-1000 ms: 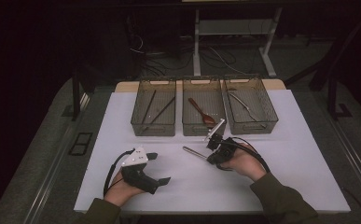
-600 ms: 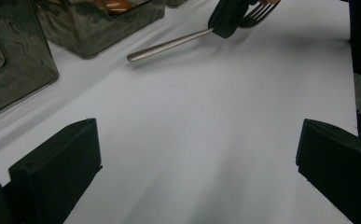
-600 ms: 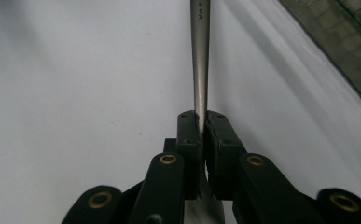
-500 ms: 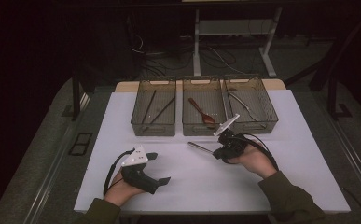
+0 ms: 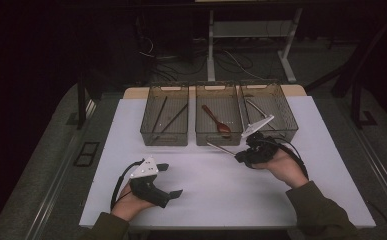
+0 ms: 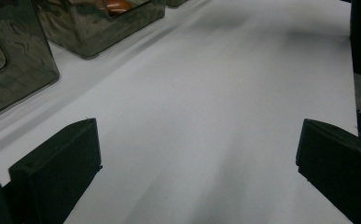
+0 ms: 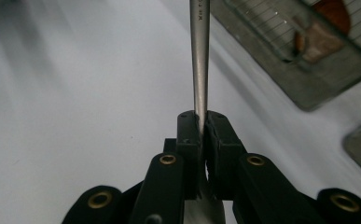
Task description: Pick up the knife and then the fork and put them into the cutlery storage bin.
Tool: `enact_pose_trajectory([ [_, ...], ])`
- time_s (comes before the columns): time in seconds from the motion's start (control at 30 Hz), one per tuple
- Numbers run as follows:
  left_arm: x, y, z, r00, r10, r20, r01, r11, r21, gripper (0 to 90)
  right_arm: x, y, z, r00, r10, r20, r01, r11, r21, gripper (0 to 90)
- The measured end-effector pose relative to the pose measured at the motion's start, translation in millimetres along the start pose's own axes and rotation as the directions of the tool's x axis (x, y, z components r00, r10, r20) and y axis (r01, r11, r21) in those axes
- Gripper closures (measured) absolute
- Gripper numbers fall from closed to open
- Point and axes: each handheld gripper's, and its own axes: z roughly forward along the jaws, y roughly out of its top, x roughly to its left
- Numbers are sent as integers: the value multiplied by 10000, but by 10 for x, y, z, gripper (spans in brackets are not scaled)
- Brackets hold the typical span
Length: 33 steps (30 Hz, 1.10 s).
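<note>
In the high view the right gripper (image 5: 241, 156) hangs above the white table (image 5: 261, 200), at about 3 o'clock from the sheet's middle and just in front of the gap between the middle and right bins. Its jaws are pressed almost together on a slim metal utensil (image 5: 221, 149), whose free handle sticks out toward 10 o'clock, clear of the table and close to the front wall of the middle bin (image 5: 219, 134). In the right gripper view the right gripper (image 7: 201, 122) has the flat steel shaft of the utensil (image 7: 200, 56) pinched between the 2 black pads, the shaft running straight up toward 12 o'clock and out of the top edge; which kind of utensil it is cannot be told.

The left gripper (image 5: 173, 180) sits at about 7 o'clock on the sheet, its body resting low in the person's hand, well apart from the other one. In the left gripper view the left gripper (image 6: 199, 154) has its 2 jaws spread wide with bare white table between them, holding nothing.

3 smoky see-through bins stand in a row at 12 o'clock. The left bin (image 5: 164, 136) holds dark sticks, the middle one holds a red-brown spoon (image 5: 217, 122), and the right bin (image 5: 287, 131) holds a metal piece.
</note>
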Motion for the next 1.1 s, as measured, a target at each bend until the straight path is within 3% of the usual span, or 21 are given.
enact_pose_trajectory([
  [0.47, 4, -4, 5, 10000, 28, -5, -28, 10000, 55, 0, -223, -77, -321, 9986, 267, 447, -219, 9944, -1038, 835],
  [0.7, 4, -10, -6, 10000, 19, -23, -19, 10000, 22, 0, -388, -134, -408, 9949, 706, 717, -601, 9883, -1403, 835],
  [1.1, 9, -12, 17, 10000, -20, -24, 20, 10000, 35, 0, -753, -140, -665, 9782, 1487, 1451, -1154, 9696, -2158, 835],
])
